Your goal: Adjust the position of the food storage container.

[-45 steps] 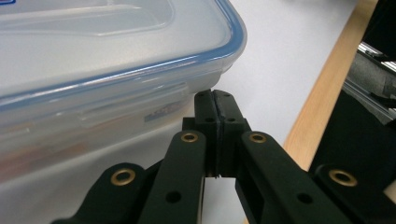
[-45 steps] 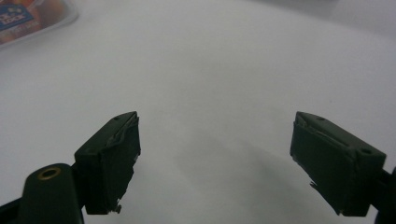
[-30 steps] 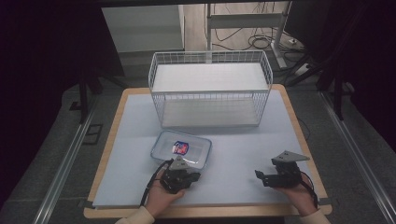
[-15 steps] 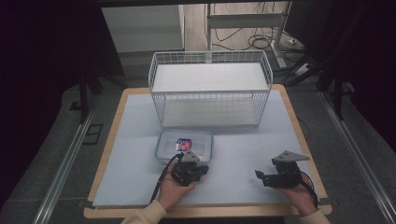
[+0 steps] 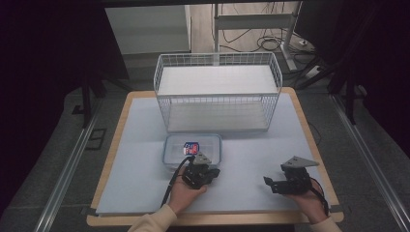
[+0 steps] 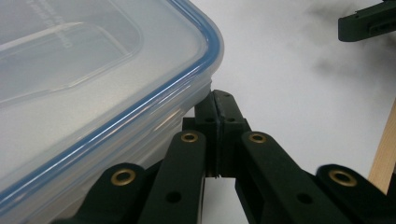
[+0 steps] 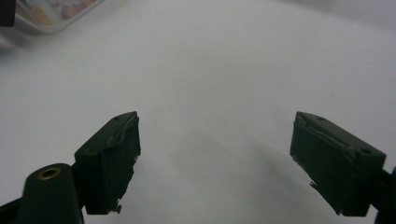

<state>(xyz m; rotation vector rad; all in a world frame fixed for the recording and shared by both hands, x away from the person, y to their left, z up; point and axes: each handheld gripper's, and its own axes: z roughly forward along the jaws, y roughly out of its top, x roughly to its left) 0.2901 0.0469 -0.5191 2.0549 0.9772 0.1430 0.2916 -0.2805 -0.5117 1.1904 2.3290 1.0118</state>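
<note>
A clear plastic container (image 5: 170,153) with a blue-sealed lid lies near the middle of the white table. A small red and blue item (image 5: 189,147) shows through its lid. My left gripper (image 5: 212,172) is at the container's front right corner. In the left gripper view its jaws (image 6: 217,100) are shut together with nothing between them, tips right at the corner under the lid rim (image 6: 140,107). My right gripper (image 5: 269,183) rests at the front right of the table. It stands open (image 7: 215,140) over bare white surface.
A white wire basket (image 5: 217,92) with two levels stands behind the container at the back of the table. The wooden table edge (image 5: 314,145) runs along the right. The container's corner (image 7: 51,14) shows at the top left of the right gripper view.
My left hand has moved to the right along the container's front, from its front left side to its front right corner. The right gripper has stayed put.
</note>
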